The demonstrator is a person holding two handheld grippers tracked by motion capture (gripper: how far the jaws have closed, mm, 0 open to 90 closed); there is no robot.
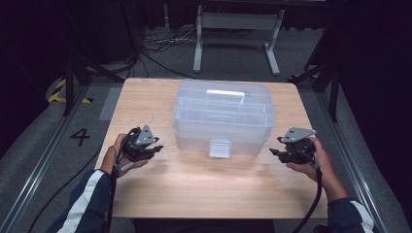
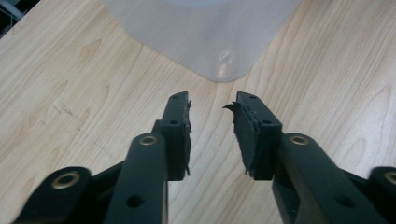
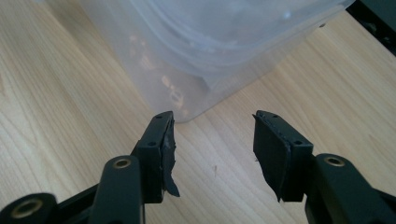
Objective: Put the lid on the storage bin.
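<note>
- The clear plastic storage box (image 1: 223, 118) sits at the centre of the frame in the high view, on the wooden table (image 1: 204, 189), lid on and its white handle on top.
- Your left gripper (image 1: 154, 148) is at lower left of that frame, just beside the box's near left corner; its jaws stand apart with only tabletop between them.
- Your right gripper (image 1: 276, 152) is at lower right, near the box's near right corner, not touching it; its jaws are spread, nothing held.
- In the left gripper view the box's rounded corner (image 2: 219, 70) lies ahead of the jaw tips, in the upper middle.
</note>
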